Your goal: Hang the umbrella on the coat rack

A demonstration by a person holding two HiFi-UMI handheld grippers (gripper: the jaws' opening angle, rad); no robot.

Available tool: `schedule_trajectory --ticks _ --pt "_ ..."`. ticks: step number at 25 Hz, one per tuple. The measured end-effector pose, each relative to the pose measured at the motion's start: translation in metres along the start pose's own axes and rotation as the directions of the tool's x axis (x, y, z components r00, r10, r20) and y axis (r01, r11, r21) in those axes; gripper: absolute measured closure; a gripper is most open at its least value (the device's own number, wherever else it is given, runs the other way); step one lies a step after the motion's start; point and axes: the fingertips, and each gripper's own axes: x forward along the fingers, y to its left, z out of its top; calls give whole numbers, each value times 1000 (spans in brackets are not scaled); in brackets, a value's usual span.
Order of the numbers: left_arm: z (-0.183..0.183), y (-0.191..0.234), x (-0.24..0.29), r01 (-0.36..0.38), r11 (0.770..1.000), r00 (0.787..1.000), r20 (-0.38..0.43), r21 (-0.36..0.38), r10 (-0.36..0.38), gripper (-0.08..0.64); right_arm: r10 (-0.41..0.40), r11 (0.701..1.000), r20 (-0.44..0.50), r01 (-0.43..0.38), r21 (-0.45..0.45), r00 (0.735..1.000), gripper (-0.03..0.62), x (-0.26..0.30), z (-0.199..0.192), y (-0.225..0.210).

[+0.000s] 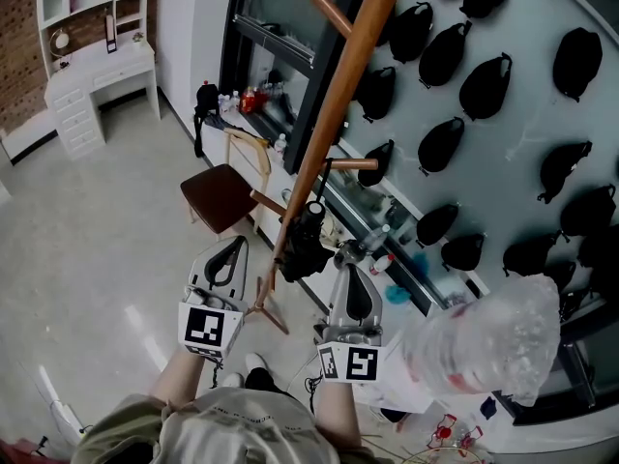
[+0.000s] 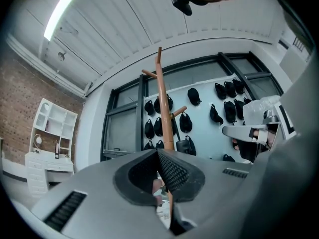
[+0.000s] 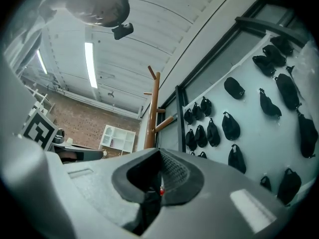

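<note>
The coat rack (image 1: 334, 95) runs past the top edge of the head view, so its crown is cut off. The umbrella (image 1: 304, 245) is a dark bundle against the pole, too dim to tell how it attaches. In the right gripper view, a dark shape with a red speck fills the slit of the right hand-held gripper (image 3: 159, 154), too shadowed to identify.

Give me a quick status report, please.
Status: left claw and right claw shut, empty. Black umbrella hangs on coat rack peg, clear of both. Nothing in the way.
</note>
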Motion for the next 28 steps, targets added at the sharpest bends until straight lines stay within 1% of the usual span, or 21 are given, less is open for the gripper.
schedule_trajectory --ticks 3,5,7,9,18,23,28 --pt "-1 0 -1 -1 1000 1000 -7 4 1 549 7 999 3 -7 -47 1000 591 1 4 4" --pt "0 0 0 -1 1000 1000 -6 4 1 549 -18 997 -11 17 -76 1000 592 4 0 1" --pt "0 -1 1 1 1000 1000 -6 3 -1 549 -53 995 -17 52 -80 998 592 4 -4 -5" --pt "0 -4 1 11 1000 1000 -5 -2 -11 549 -62 995 -13 61 -85 998 592 3 -3 -7" --pt "2 -4 7 16 1000 1000 12 -9 -16 549 -48 993 -11 47 -105 999 592 6 1 -9" --pt "-9 -2 11 13 1000 1000 -25 9 -13 549 -36 993 -14 34 -114 999 592 10 -2 -10" --pt "-11 -1 16 11 1000 1000 -28 9 -11 550 -22 993 -11 21 -119 1000 594 16 -2 -11"
